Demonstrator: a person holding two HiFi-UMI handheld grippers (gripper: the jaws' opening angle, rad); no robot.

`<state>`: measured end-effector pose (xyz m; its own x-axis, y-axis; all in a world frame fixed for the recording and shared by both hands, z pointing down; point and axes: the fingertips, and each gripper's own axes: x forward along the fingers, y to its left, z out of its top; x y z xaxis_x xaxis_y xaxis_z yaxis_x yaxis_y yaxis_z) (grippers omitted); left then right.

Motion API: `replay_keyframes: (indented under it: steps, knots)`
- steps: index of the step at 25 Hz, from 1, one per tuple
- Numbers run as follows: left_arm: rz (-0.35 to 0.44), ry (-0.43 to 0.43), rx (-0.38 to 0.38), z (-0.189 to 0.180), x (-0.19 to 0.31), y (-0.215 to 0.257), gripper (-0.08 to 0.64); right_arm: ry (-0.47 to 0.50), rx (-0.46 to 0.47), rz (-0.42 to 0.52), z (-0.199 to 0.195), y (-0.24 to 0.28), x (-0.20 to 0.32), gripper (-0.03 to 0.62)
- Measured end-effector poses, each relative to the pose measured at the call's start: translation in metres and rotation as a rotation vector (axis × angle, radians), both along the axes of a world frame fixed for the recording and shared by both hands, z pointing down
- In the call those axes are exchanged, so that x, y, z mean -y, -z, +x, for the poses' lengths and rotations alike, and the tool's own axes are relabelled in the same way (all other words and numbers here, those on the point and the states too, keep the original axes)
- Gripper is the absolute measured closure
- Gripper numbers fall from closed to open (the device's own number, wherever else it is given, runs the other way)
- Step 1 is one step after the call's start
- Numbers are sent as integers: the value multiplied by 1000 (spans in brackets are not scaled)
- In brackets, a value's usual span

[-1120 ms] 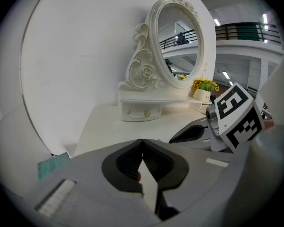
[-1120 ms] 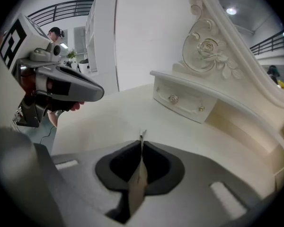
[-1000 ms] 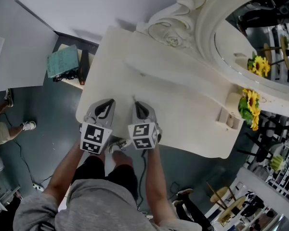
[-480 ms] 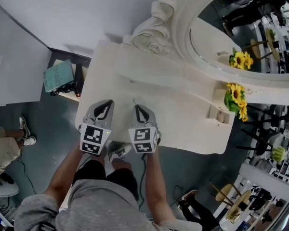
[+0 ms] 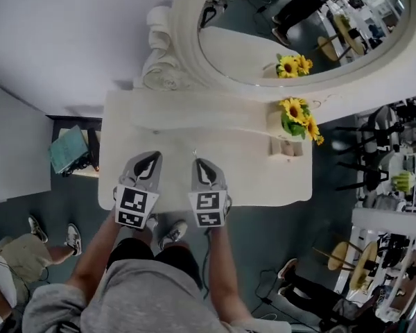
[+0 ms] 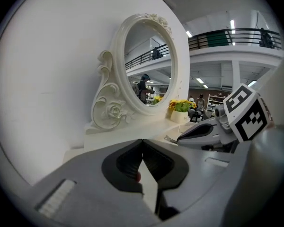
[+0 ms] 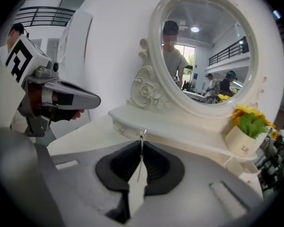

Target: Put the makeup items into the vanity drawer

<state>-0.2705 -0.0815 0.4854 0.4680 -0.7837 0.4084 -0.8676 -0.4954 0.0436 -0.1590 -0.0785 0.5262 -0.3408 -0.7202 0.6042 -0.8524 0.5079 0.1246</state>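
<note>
Makeup item, thin silvery metal stick (image 7: 142, 136): one in view. It stands upright and is pinched between the jaws of the right gripper (image 5: 197, 161), its tip poking out beyond them. It is held over the near-left part of the white vanity table (image 5: 263, 179). What sort of tool it is cannot be made out.

Handling (judged): light, stiff and narrow, with a smooth metal skin that is likely slippery. It could pivot or slide in the pads if knocked, and it may bend if pressed end-on. The best hold is along the lower shaft, as now, with the tip left free to lead into the drawer.

Right gripper: jaws nearly together, clamped on the stick.

Left gripper (image 6: 142, 143): jaw tips meet and nothing can be seen held between them. It sits just left of the right gripper at the table's near edge.

Drawer: a shallow white drawer front (image 7: 125, 130) with what looks like one small knob sits under the raised far shelf. It reads as the vanity drawer, and it looks closed.

Count:
- Silvery sticks: one
- Other makeup items on the table top: none visible
- Grippers: two
- Oval white-framed mirror (image 5: 291, 40): one, at the far side
- White pot of yellow sunflowers (image 7: 241, 143): one, far right, with its reflection in the mirror
</note>
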Motion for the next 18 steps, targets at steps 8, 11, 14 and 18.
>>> replay_keyframes:
  steps: [8,11,14,18]
  knots:
    - [74,-151,-23,65,10,36,549,-188,-11,99,75,48,-7,575]
    - [100,-203,-32,86,13,49,549,-258,-20,128,101,63,-13,575]
    - [117,-258,-36,107,14,57,549,-323,-31,152,126,74,-21,575]
    - [134,-342,-39,139,11,64,549,-412,-45,177,159,83,-32,575]
